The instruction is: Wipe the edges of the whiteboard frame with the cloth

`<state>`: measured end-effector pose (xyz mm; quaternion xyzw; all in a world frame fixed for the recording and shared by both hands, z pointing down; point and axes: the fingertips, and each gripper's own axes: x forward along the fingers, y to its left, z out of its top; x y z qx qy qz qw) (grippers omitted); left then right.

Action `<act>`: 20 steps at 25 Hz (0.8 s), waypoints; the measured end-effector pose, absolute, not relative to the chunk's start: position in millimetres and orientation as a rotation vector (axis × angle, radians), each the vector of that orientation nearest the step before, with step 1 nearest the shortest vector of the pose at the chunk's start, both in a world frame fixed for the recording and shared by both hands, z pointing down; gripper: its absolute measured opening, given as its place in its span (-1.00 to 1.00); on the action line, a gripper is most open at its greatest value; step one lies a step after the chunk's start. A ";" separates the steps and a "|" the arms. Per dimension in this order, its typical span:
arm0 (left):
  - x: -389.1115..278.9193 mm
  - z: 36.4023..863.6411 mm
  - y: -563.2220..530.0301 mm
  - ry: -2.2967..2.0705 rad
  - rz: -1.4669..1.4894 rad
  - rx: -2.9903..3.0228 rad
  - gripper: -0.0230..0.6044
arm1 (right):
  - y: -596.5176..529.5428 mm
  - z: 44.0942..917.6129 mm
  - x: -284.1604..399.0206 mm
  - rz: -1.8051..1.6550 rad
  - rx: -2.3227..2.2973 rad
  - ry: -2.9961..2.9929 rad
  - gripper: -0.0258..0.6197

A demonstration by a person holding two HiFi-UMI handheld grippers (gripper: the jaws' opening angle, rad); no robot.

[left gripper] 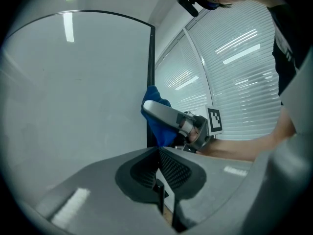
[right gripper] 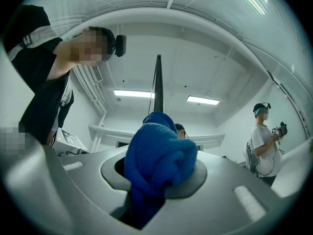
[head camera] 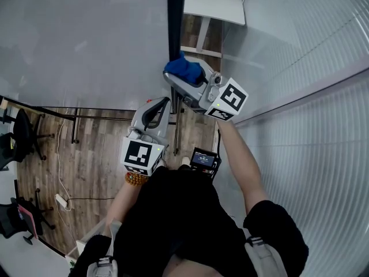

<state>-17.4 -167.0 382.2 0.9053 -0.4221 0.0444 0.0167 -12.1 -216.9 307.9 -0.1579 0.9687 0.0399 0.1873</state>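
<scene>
While outstretched, right gripper [head camera: 174, 78] around cloth [head camera: 184, 69].

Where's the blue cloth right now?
Head view, upper centre: the blue cloth is clamped in the right gripper, held against the dark vertical whiteboard frame, up-right of the left gripper.

The cloth [right gripper: 159, 155] was fluffy blue terry; the whiteboard [head camera: 86, 39] looked smooth and glossy, its frame [head camera: 176, 16] dark and matt; the floor [head camera: 98, 154] was wood-grained planks.
</scene>
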 end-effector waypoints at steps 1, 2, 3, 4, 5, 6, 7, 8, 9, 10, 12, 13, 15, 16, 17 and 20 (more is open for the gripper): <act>-18.0 382.4 -167.3 -1.312 0.138 2.811 -0.93 | -216.8 309.2 -12.7 0.112 -0.444 2.733 -0.50; -18.9 382.9 -167.5 -1.313 0.138 2.809 -0.93 | -216.6 310.9 -13.5 0.112 -0.444 2.739 -0.50; -19.7 383.6 -167.6 -1.313 0.138 2.807 -0.93 | -216.2 313.2 -14.3 0.111 -0.444 2.745 -0.50; -20.2 384.6 -167.6 -1.313 0.138 2.805 -0.93 | -215.7 316.2 -14.7 0.110 -0.445 2.751 -0.51; -20.2 386.1 -167.2 -1.313 0.138 2.804 -0.93 | -215.1 320.2 -14.5 0.108 -0.447 2.757 -0.51; -20.2 387.6 -166.8 -1.313 0.137 2.803 -0.93 | -214.3 324.5 -14.2 0.107 -0.450 2.765 -0.51; -20.6 388.3 -166.4 -1.313 0.135 2.803 -0.93 | -213.7 328.2 -14.4 0.105 -0.453 2.772 -0.51; -21.7 387.7 -166.6 -1.313 0.132 2.802 -0.93 | -213.5 330.4 -15.4 0.104 -0.456 2.780 -0.51; -23.3 385.9 -167.3 -1.313 0.129 2.802 -0.93 | -213.8 331.0 -17.0 0.103 -0.459 2.788 -0.51; -24.8 383.9 -168.4 -1.312 0.127 2.802 -0.93 | -214.5 330.9 -18.5 0.102 -0.462 2.795 -0.51; -25.2 383.4 -169.0 -1.309 0.130 2.801 -0.93 | -214.7 333.1 -19.1 0.099 -0.468 2.805 -0.51; -24.5 385.0 -168.3 -1.308 0.131 2.801 -0.93 | -213.9 335.9 -18.6 0.098 -0.470 2.809 -0.51; -23.7 387.2 -167.2 -1.305 0.129 2.802 -0.93 | -212.7 341.0 -18.2 0.096 -0.472 2.814 -0.51; -24.0 386.9 -167.4 -1.305 0.127 2.802 -0.93 | -213.0 342.6 -18.6 0.095 -0.474 2.817 -0.51; -24.7 385.8 -167.7 -1.304 0.126 2.803 -0.93 | -213.4 343.9 -19.3 0.093 -0.478 2.821 -0.51; -26.5 382.4 -169.8 -1.305 0.122 2.806 -0.93 | -215.8 347.5 -20.6 0.091 -0.494 2.833 -0.51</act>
